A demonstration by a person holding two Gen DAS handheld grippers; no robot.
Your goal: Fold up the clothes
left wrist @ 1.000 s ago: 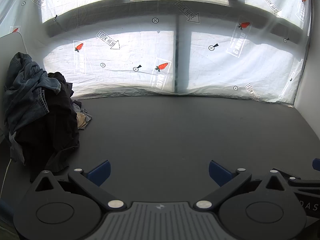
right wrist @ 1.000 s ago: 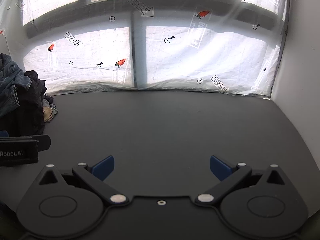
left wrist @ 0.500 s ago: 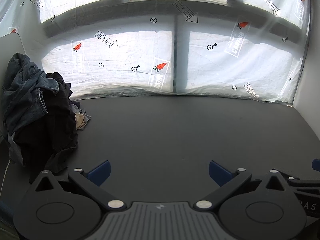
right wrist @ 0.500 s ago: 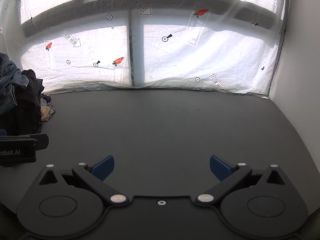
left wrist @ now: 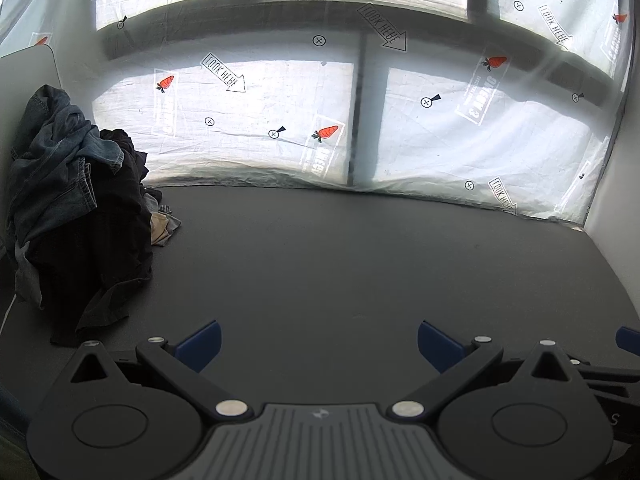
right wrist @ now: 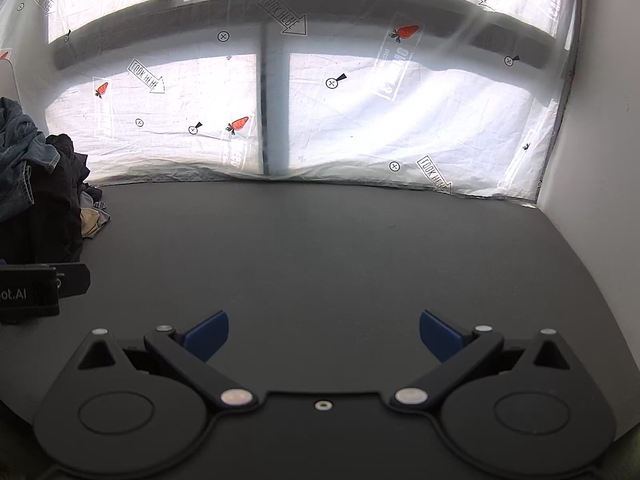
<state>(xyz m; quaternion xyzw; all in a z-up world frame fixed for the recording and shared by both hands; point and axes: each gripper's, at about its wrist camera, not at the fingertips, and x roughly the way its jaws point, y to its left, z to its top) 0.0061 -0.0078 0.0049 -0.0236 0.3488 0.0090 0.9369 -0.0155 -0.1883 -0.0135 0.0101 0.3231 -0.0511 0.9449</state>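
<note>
Two handheld grippers hover over a dark grey desk (left wrist: 360, 264) with nothing between their blue-tipped fingers — the left gripper (left wrist: 318, 344) with its jaws spread wide, the right gripper (right wrist: 324, 336) equally wide apart. The pile of clothes (left wrist: 76, 208) sits heaped at the desk's far left edge, well apart from both grippers: blue denim (left wrist: 52, 152) draped on top, a black garment (left wrist: 108, 248) spilling down the front, a scrap of tan cloth (left wrist: 160, 228) poking out at the base beside it. Seen from the right wrist camera, the same pile (right wrist: 44, 196) stands behind the left gripper's black body. Behind the desk hangs a translucent white sheet (right wrist: 360, 120) printed with carrots and arrows — backlit by windows.
</note>
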